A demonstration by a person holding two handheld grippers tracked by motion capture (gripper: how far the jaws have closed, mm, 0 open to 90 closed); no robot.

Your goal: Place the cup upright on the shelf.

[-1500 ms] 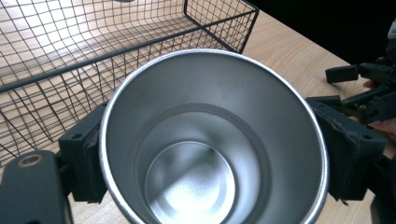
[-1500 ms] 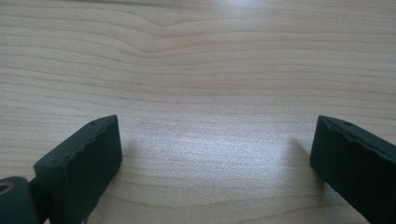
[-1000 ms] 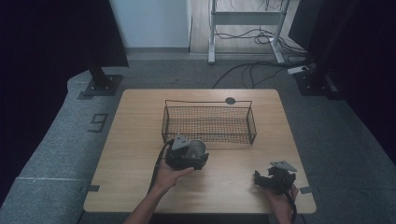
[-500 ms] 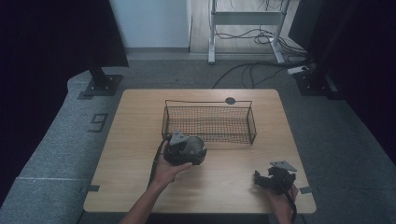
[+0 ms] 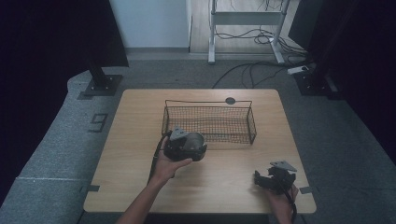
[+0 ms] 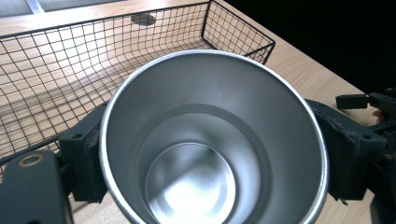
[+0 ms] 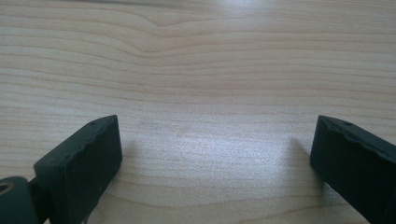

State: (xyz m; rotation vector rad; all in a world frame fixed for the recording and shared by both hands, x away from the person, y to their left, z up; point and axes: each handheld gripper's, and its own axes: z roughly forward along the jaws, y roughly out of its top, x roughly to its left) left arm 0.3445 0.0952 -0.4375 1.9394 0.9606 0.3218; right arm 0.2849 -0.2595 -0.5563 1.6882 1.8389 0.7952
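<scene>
My left gripper (image 5: pixel 195 148) is shut on a shiny steel cup (image 5: pixel 192 143), held just in front of the wire basket's (image 5: pixel 208 102) near left wall. In the left gripper view the empty cup (image 6: pixel 215 116) opens toward the camera, clamped between both jaws of the left gripper (image 6: pixel 215 161), with the black mesh basket (image 6: pixel 70 70) right behind it. My right gripper (image 5: pixel 262 180) rests low over the table's front right corner. In its own view the right gripper (image 7: pixel 215 158) stands open over bare wood, nothing between its jaws.
The wooden table (image 5: pixel 135 135) has a round black grommet (image 5: pixel 230 100) behind the basket. A black stand base (image 5: pixel 100 85) and cables (image 5: pixel 261 70) lie on the floor beyond. The other gripper (image 6: pixel 369 100) peeks in at the right of the left gripper view.
My left gripper has carried the cup a little farther from the person, closer to the basket's front wall. The right gripper has stayed where it was.
</scene>
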